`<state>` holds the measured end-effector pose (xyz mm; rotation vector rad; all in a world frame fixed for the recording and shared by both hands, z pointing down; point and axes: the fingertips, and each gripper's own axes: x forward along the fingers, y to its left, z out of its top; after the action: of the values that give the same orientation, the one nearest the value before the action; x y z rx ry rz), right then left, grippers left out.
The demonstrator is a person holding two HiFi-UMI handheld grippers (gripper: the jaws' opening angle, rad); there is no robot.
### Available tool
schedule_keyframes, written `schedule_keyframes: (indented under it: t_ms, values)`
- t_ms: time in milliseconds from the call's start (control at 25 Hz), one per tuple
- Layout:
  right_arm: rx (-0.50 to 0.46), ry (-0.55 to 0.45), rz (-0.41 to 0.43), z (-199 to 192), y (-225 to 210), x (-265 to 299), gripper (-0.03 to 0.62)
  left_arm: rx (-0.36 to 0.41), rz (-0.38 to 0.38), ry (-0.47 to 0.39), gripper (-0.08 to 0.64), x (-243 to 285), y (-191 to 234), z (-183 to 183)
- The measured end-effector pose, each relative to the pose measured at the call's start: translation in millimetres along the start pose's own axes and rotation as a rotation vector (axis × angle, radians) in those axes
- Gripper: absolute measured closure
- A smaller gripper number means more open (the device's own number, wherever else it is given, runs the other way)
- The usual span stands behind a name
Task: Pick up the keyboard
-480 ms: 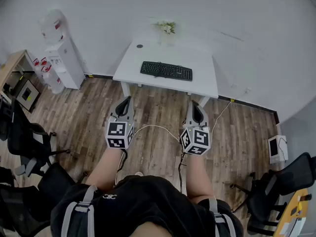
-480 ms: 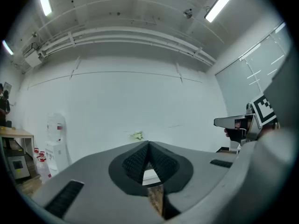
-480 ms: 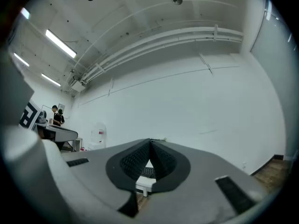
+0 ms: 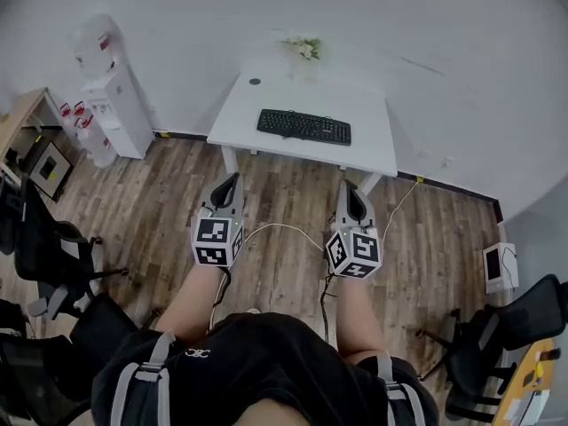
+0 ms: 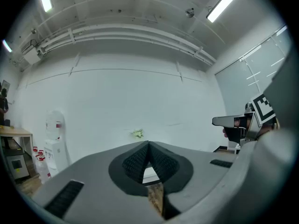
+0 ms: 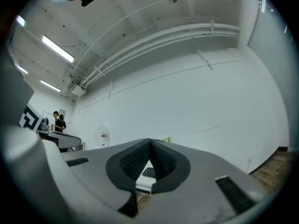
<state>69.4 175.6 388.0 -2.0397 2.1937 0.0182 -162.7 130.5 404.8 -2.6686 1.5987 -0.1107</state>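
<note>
A black keyboard (image 4: 304, 126) lies on a white desk (image 4: 373, 140) against the far wall, and a sliver of that keyboard (image 6: 149, 172) shows under the right jaws. My left gripper (image 4: 227, 187) and right gripper (image 4: 353, 195) are held side by side over the wooden floor, well short of the desk. Both point level toward it. In the left gripper view the left gripper (image 5: 148, 146) has its jaw tips meeting with nothing between them. The right gripper (image 6: 150, 143) looks the same in its own view, empty and shut.
A small vase of flowers (image 4: 304, 50) stands at the desk's back edge. A water dispenser (image 4: 114, 96) is at the left wall beside a wooden shelf (image 4: 27, 118). Black office chairs (image 4: 40, 247) flank me on both sides. A cable (image 4: 284, 229) runs across the floor.
The desk and keyboard sit slightly to the right and lower in the head view. Both grippers stay about where they were, still shut.
</note>
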Motion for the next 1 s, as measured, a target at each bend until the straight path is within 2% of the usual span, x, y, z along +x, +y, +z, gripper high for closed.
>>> schedule_keyframes:
  t_ms: [240,560,680,1000]
  values:
    - [-0.008,0.010,-0.016,-9,26,17,0.588,-0.006,-0.018,0.003,0.549,3,29,-6]
    - [-0.038,0.016,-0.063,-22,51,39,0.588,0.022,-0.043,-0.003,0.549,11,69,-18]
    - [-0.048,0.025,-0.071,-28,52,48,0.588,0.002,-0.052,0.003,0.549,20,77,-24]
    - [-0.069,0.010,-0.088,-37,39,78,0.588,0.008,-0.070,-0.004,0.549,59,86,-31]
